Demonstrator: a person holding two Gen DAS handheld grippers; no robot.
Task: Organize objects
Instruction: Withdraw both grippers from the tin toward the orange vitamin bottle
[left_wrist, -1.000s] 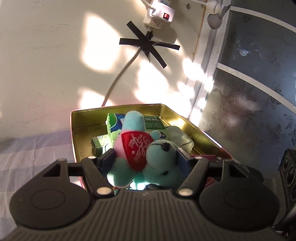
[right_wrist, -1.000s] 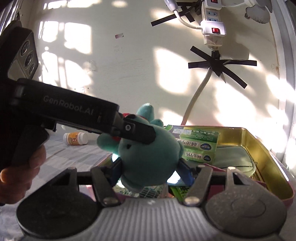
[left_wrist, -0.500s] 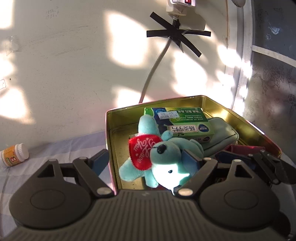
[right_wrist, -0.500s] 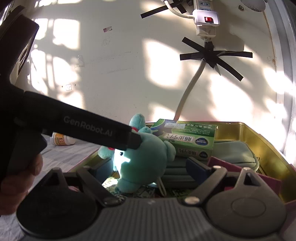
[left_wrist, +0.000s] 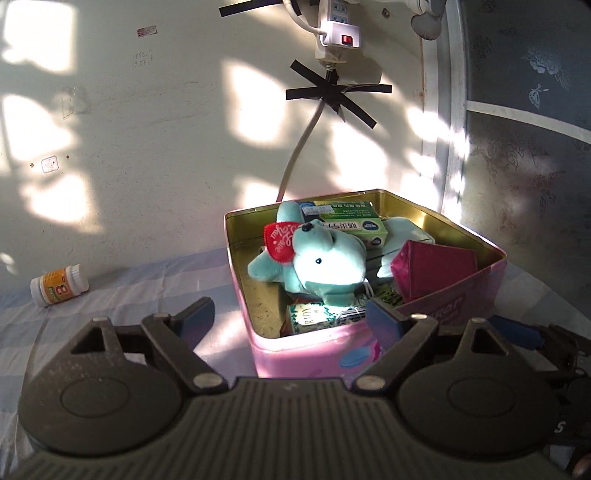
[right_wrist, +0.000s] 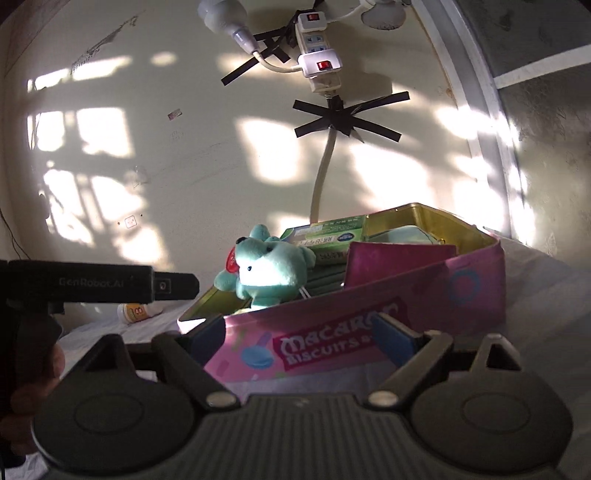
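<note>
A teal plush bear (left_wrist: 325, 264) with a red heart lies on top of the things inside the pink biscuit tin (left_wrist: 314, 350); it also shows in the right wrist view (right_wrist: 267, 275), in the tin (right_wrist: 369, 314). Green boxes (left_wrist: 351, 223), a magenta box (left_wrist: 436, 271) and a teal pouch lie in the tin too. My left gripper (left_wrist: 291, 317) is open and empty, just in front of the tin's near corner. My right gripper (right_wrist: 299, 332) is open and empty, in front of the tin's side wall.
A small pill bottle (left_wrist: 59, 286) lies on the striped cloth at the left near the wall; it also shows in the right wrist view (right_wrist: 138, 312). A power strip (left_wrist: 336, 37) and its taped cable hang on the wall behind the tin. The left gripper's body (right_wrist: 99, 284) reaches in at the left.
Both grippers have let go of the plush bear, opened and pulled back out of the tin. The bear now rests in the tin.
</note>
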